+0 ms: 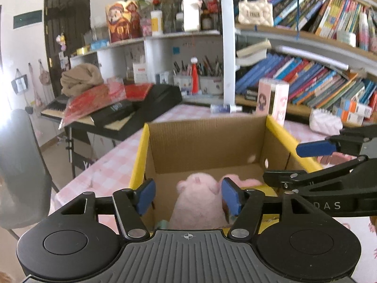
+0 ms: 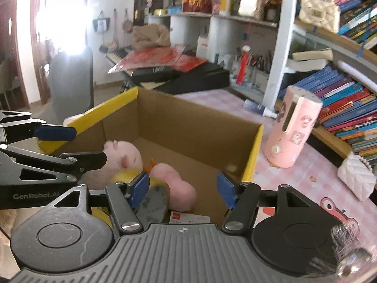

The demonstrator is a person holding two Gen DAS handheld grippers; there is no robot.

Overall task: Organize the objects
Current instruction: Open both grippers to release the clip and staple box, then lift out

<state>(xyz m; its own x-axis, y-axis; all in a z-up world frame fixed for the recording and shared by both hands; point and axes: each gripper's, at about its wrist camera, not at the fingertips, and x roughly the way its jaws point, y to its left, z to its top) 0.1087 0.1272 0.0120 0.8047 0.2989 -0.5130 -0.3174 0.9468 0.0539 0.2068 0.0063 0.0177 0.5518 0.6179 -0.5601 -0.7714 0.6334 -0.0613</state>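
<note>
An open cardboard box (image 1: 207, 139) with yellow rims stands on the pink checked table. Inside it lies a pink plush toy (image 1: 198, 202) on its back. From the right wrist view the plush toy (image 2: 122, 155) shows a yellow middle and a pink leg, with a grey sole beside it. My left gripper (image 1: 188, 197) hovers over the box's near side, open; the toy's head lies between its blue pads and below them, clear of the left pad. My right gripper (image 2: 183, 191) is open too, above the toy's leg and the box floor. Each gripper shows at the edge of the other's view.
A pink cylinder container (image 2: 292, 129) and a white quilted purse (image 2: 355, 176) stand on the table right of the box. A card with a red label (image 2: 186, 217) lies in the box's near corner. Bookshelves fill the right; a keyboard with red bags (image 1: 106, 101) stands behind left.
</note>
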